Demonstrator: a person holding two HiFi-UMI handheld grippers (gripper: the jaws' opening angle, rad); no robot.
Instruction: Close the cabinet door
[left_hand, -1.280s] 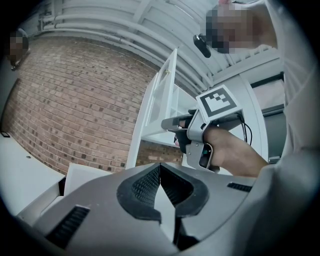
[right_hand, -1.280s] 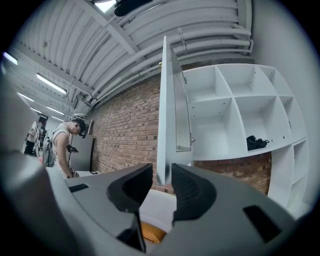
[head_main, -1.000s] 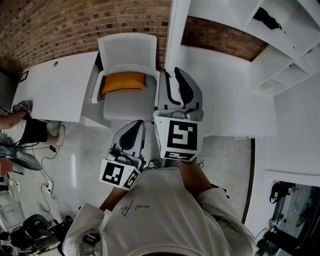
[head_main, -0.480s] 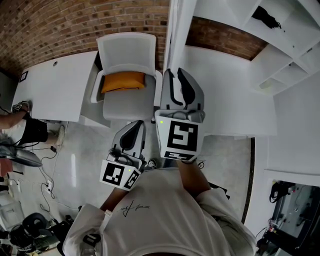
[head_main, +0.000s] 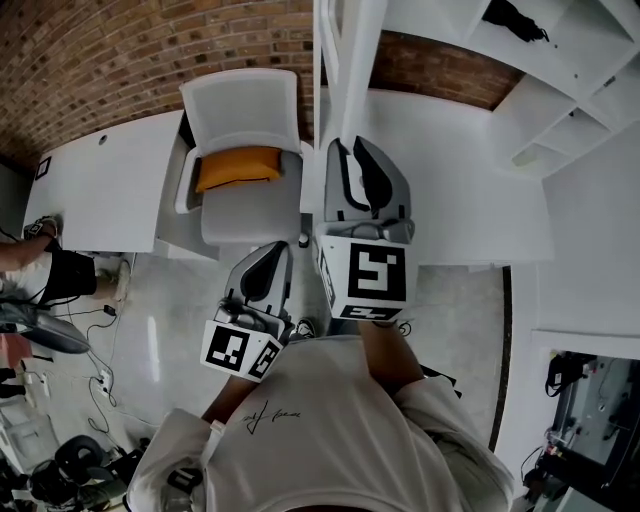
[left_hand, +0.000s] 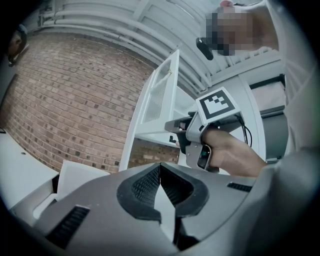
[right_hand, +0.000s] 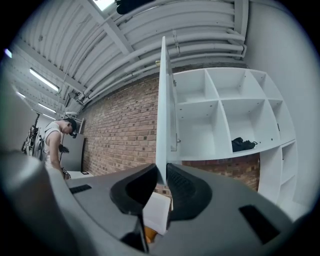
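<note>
Between right gripper (right_hand: 161, 176) jaws: lower edge of open cabinet door (right_hand: 163, 100), pads clamped on it. Door stands out from shelf cabinet (right_hand: 225, 117). Left gripper (left_hand: 161, 172) jaws together, empty.

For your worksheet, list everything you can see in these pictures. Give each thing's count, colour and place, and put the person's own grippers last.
cabinet door: one, white, swung open, seen edge-on
shelf unit: one, white, open compartments behind the door
dark bundle: one, black, lying in one compartment
chair: one, white, between the desks
cushion: one, orange, on the chair seat
desks: two, white, either side of the chair
brick wall: one, red-brown, behind the chair and shelves
bystander: one, light top, standing far left by the wall
left gripper: one, grey, claw shut and empty, held low
right gripper: one, grey, claw closed on the door's lower edge
</note>
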